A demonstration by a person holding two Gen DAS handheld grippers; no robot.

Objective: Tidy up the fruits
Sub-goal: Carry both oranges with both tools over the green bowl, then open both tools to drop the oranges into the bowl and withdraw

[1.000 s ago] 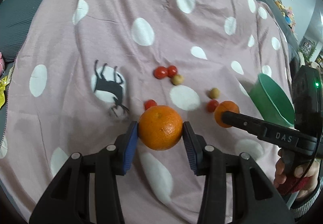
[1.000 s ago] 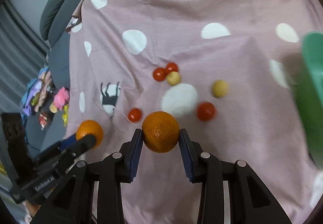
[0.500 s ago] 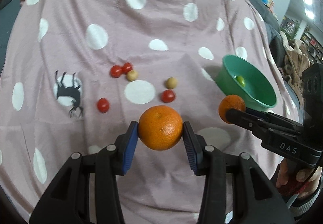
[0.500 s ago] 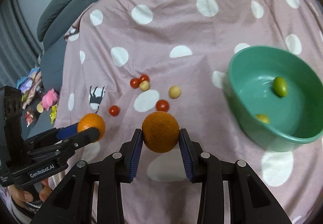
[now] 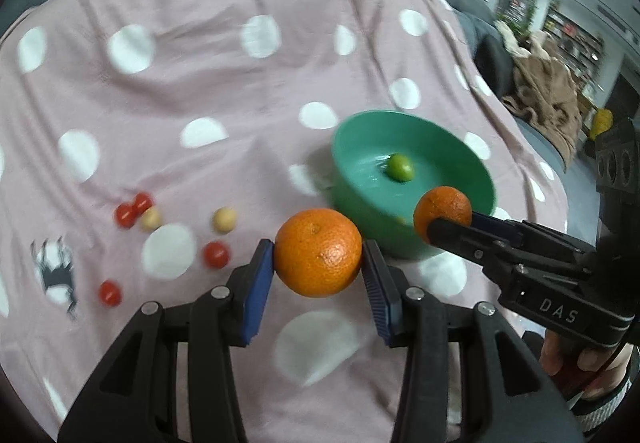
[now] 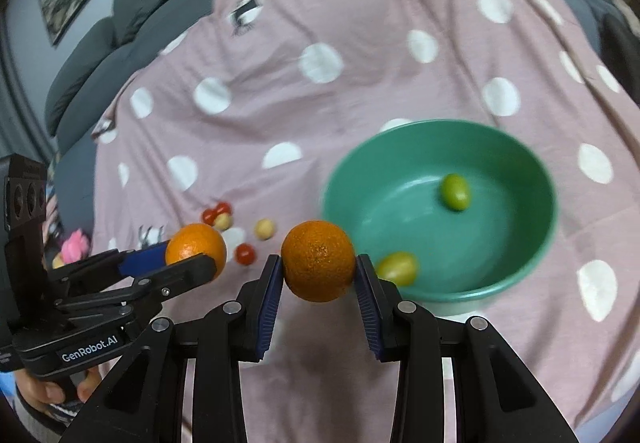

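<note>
Both oranges (image 5: 318, 252) nearer bowl (image 5: 476, 163)

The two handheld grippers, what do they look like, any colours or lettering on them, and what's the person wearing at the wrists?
Both are black plastic with two fingers lined with ribbed blue pads. The left gripper reads "GenRobot.AI" in white on its side; the right gripper reads "DAS". Each has silver screw heads at the finger joints and a boxy black block behind. A grey-striped cuff shows at the right wrist, with a thin dark cable nearby.
</note>
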